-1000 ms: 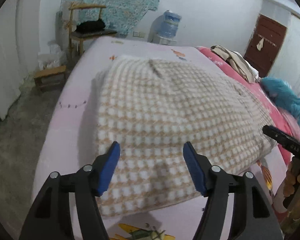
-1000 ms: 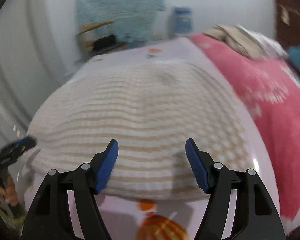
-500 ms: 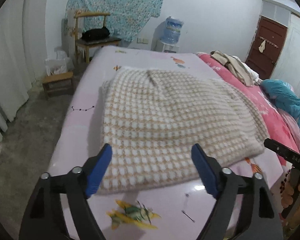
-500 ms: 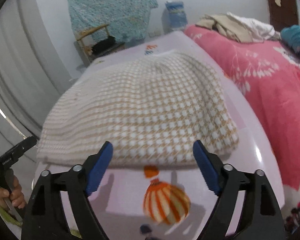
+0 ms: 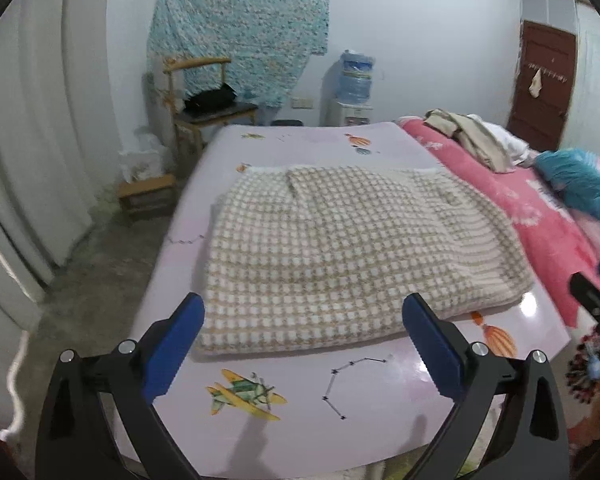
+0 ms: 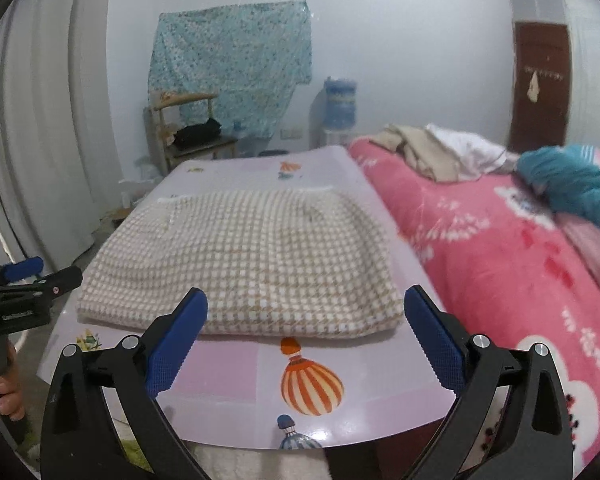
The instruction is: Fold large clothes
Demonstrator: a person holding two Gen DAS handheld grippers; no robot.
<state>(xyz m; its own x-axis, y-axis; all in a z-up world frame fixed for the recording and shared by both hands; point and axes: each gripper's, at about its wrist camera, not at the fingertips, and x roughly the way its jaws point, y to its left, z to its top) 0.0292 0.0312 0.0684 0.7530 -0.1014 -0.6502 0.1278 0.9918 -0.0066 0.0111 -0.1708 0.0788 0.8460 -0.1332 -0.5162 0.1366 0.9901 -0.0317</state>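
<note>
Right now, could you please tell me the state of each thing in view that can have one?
checked garment: folded, lying flat on the lilac table, not held.
left gripper: open, fingers have just been widening, nothing between them.
right gripper: open, fingers have just been widening, nothing between them.
brown door: closed.
beige clothes: unfolded heap on the pink bed.

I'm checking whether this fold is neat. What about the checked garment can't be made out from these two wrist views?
- Layers under the checked garment: hidden by its own top layer in both views.
- Its far edge: foreshortened and soft in the right wrist view.
- Near edge, either side: partly covered by the left tool pads; likewise by the right tool.
</note>
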